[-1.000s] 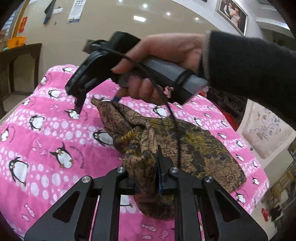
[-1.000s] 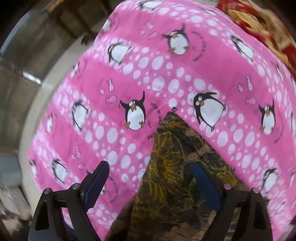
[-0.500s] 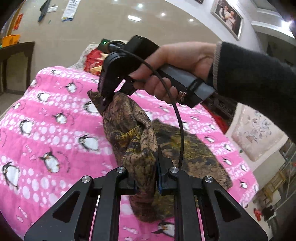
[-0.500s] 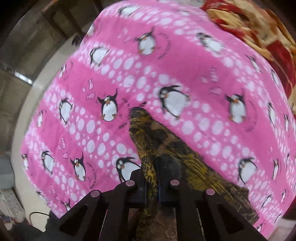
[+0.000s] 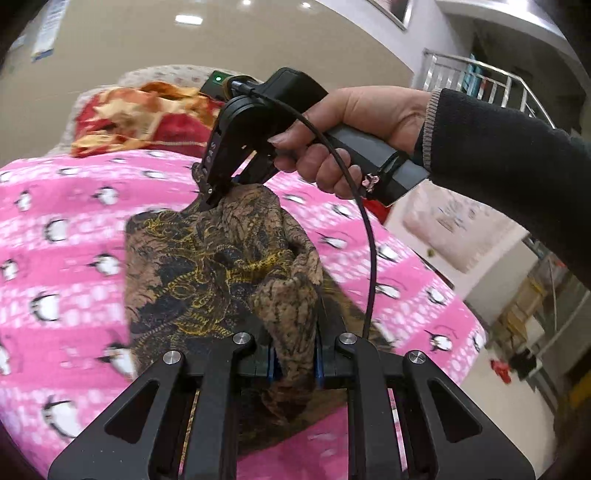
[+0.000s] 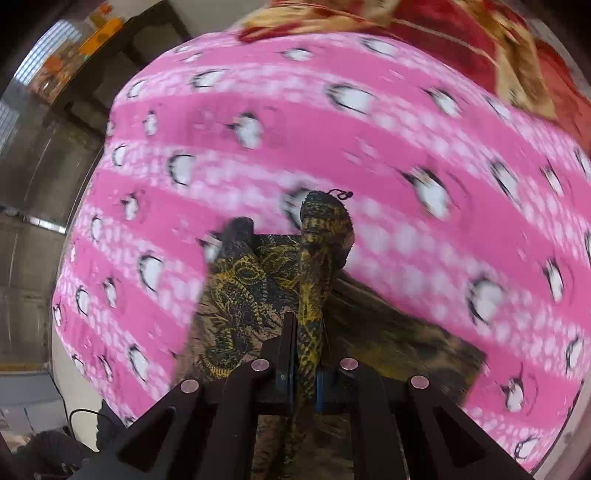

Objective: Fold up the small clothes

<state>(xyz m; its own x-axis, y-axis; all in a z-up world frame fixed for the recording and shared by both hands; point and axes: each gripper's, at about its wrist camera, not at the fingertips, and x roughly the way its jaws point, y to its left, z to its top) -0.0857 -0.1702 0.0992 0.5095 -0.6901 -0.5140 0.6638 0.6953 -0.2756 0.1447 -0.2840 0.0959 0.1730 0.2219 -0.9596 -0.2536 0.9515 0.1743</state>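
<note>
A brown, black and yellow patterned garment (image 5: 207,273) is lifted off the pink penguin blanket (image 5: 55,229). My left gripper (image 5: 295,363) is shut on a bunched corner of it at the bottom of the left wrist view. My right gripper (image 5: 221,195), held in a hand, is shut on another corner further back and higher. In the right wrist view the right gripper (image 6: 304,363) clamps a vertical fold of the garment (image 6: 314,273), whose tip pokes up past the jaws. The rest of the cloth hangs and trails onto the blanket (image 6: 406,155).
A red and gold quilt (image 5: 140,118) lies at the far end of the bed and also shows in the right wrist view (image 6: 461,33). A cushion (image 5: 454,236) and floor clutter sit to the right of the bed. The bed edge and floor are at left (image 6: 44,229).
Both grippers have lifted the garment and carried it toward the far end of the bed. One second ago the right gripper was open; it has shut on the cloth corner.
</note>
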